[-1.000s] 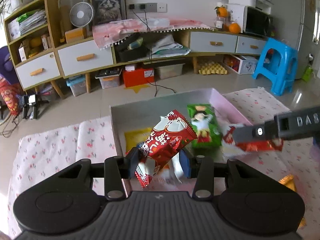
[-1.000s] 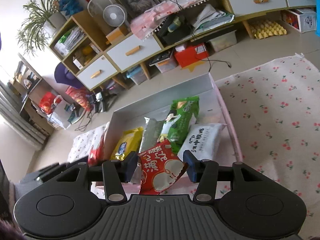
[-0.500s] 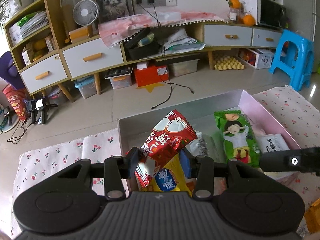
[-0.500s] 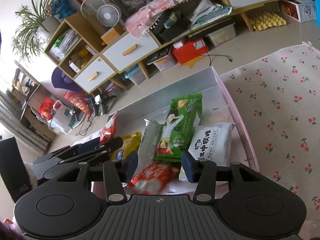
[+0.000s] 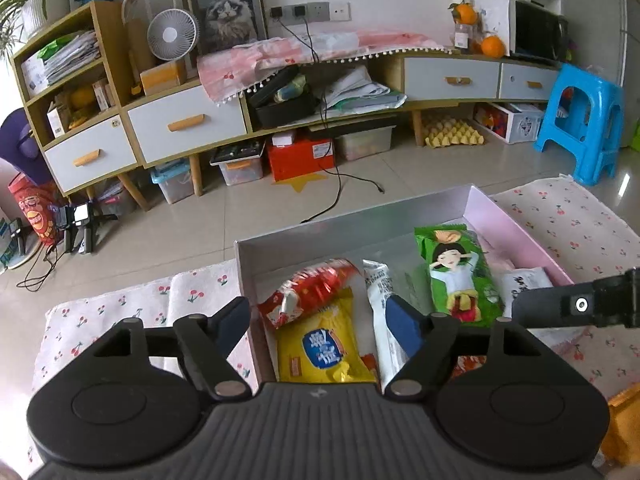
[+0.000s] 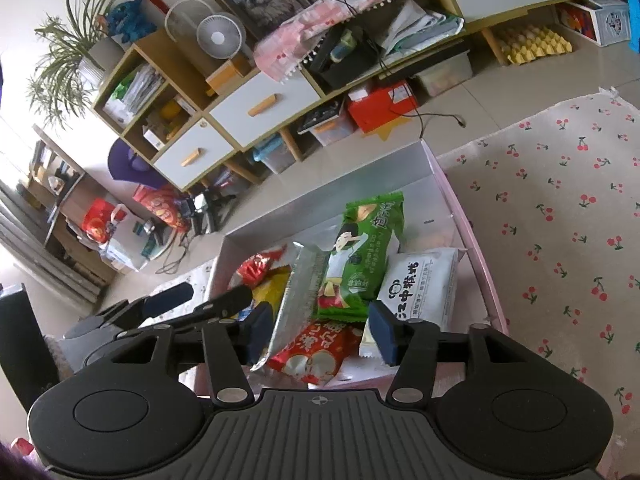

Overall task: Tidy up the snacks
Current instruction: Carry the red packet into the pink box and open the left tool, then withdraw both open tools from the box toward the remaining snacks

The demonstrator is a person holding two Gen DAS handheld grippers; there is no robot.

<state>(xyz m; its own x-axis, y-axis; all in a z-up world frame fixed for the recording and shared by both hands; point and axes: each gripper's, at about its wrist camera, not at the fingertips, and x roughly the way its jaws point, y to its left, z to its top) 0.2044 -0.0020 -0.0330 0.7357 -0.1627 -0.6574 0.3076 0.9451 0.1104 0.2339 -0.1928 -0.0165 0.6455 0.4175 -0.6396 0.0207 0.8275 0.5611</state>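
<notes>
A pink-edged box (image 5: 516,228) (image 6: 466,220) on the cherry-print cloth holds several snack packs. In the left wrist view a red pack (image 5: 310,290) lies in its left part above a yellow pack (image 5: 324,350), with a silver-white pack (image 5: 382,312) and a green pack (image 5: 460,276) to the right. My left gripper (image 5: 320,324) is open and empty over the box's near left edge. My right gripper (image 6: 318,330) is open and empty above another red pack (image 6: 316,354); a white pack (image 6: 420,284) and the green pack (image 6: 360,256) lie beyond it.
The cherry-print cloth (image 6: 560,208) spreads to the right of the box. The right gripper's finger (image 5: 576,306) reaches in from the right in the left wrist view. An orange-yellow item (image 5: 624,420) lies at the lower right. Cabinets and a blue stool (image 5: 580,120) stand across the floor.
Both grippers opened and let go of their red packs. The left one's pack dropped into the box's left part; the right one's lies at the box's near edge.
</notes>
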